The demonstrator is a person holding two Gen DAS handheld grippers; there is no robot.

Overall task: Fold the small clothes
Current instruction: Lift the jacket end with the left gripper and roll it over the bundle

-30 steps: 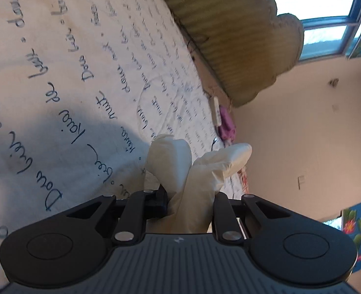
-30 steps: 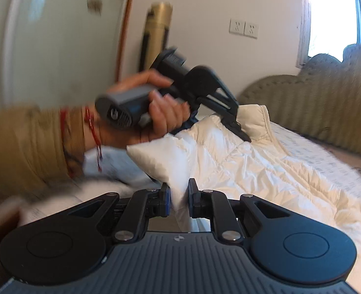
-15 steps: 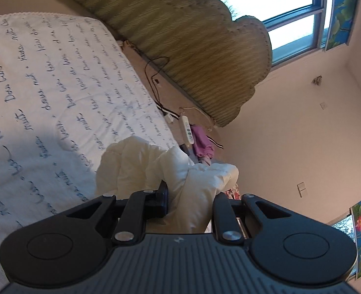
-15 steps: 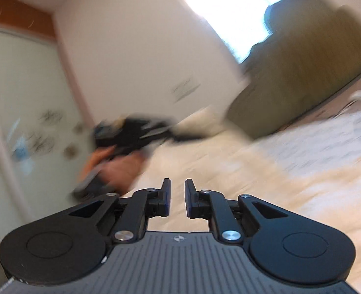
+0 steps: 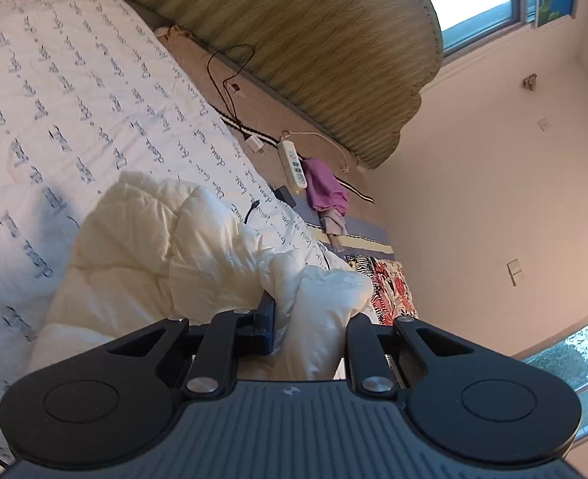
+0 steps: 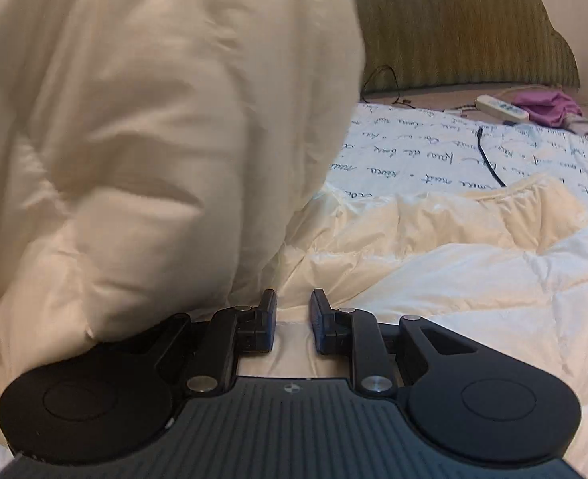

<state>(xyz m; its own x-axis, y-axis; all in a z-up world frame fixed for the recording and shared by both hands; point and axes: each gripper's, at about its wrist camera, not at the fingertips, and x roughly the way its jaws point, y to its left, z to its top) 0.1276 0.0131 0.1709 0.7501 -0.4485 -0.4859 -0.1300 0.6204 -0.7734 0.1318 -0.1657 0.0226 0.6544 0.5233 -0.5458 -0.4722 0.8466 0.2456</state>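
A cream quilted puffer jacket lies on the bed. My left gripper is shut on a thick fold of it and holds that part lifted. In the right wrist view the jacket spreads over the bed, and a raised part of it hangs close in front at the left. My right gripper is just above the jacket with a narrow gap between its fingers and nothing in it.
The bed has a white cover with blue handwriting. A green padded headboard stands behind. A white power strip, a black cable and a purple cloth lie near the bed's edge.
My left gripper has lifted and turned with the jacket fold held. My right gripper has swung down to the jacket, and the raised part now hangs in front of it.
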